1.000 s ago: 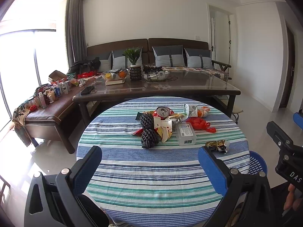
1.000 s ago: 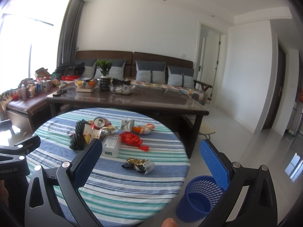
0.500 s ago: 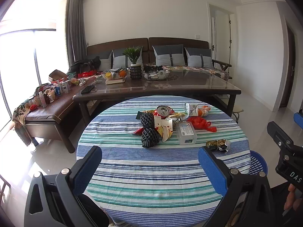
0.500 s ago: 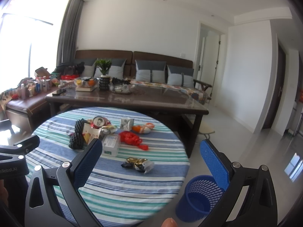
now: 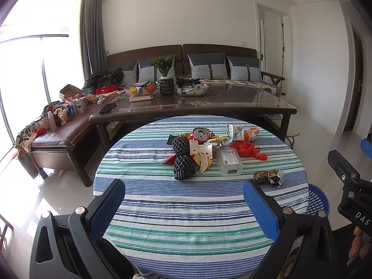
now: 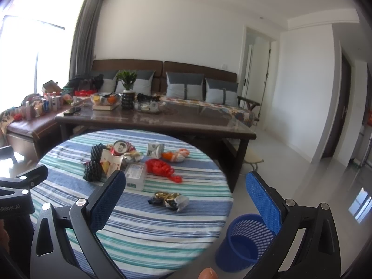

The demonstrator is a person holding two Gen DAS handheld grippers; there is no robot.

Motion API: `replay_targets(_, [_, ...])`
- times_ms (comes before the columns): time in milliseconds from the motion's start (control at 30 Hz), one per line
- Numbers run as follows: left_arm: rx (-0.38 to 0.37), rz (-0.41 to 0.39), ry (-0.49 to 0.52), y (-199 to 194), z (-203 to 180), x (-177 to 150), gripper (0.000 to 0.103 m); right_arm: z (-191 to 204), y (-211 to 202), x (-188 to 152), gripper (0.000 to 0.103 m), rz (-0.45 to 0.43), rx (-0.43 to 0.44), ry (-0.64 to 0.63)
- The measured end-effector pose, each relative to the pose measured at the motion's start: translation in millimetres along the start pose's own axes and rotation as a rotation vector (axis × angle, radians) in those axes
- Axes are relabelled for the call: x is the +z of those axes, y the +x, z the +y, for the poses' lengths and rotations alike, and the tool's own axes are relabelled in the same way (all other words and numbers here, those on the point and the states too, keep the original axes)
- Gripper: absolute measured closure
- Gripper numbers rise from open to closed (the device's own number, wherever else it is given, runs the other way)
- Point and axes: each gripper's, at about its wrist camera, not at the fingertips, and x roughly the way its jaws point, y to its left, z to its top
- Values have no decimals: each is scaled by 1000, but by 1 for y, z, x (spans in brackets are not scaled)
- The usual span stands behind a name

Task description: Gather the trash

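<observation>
A heap of trash lies on the round striped table [image 5: 186, 209]: black foam nets [image 5: 183, 166], a crushed red can [image 5: 201, 134], a clear plastic box [image 5: 229, 161], a red bag [image 5: 246, 150], a small carton [image 5: 236, 132] and a gold wrapper [image 5: 268, 176]. The wrapper [image 6: 168, 200] and box [image 6: 136, 175] also show in the right wrist view. A blue mesh bin [image 6: 246, 239] stands on the floor right of the table. My left gripper [image 5: 183, 209] is open and empty above the table's near side. My right gripper [image 6: 186, 200] is open and empty near the wrapper.
A long dark glass-topped table [image 5: 232, 102] with a plant and bowls stands behind the round table. A sofa [image 5: 209, 65] lies beyond it. A low bench [image 5: 53, 132] with bottles is at the left. Tiled floor [image 6: 302, 174] spreads to the right.
Both views have shifted very slightly; the trash sits a touch lower and nearer. Both grippers stay open and empty.
</observation>
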Motion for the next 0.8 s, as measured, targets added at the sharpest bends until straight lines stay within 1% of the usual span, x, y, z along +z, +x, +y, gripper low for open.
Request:
replay_targets(167, [2, 21, -4, 8, 2, -1, 0, 1, 6, -3, 0, 14, -3, -4])
replay_targets(267, [-2, 48, -14, 18, 4, -4, 0, 0, 11, -5, 0, 26, -7, -2])
replay_targets(367, [-16, 93, -29, 34, 9, -9, 0, -2, 18, -9, 0, 39, -14, 0])
replay_targets(500, [-39, 182, -64, 68, 16, -23, 0, -3, 35, -20, 0, 72, -24, 1])
replay_targets(633, [-50, 275, -78, 106, 17, -40, 0, -6, 63, -43, 0, 147, -28, 7])
replay_targets(800, [-34, 359, -37, 153, 13, -48, 0, -11, 93, -72, 0, 268, 4, 27])
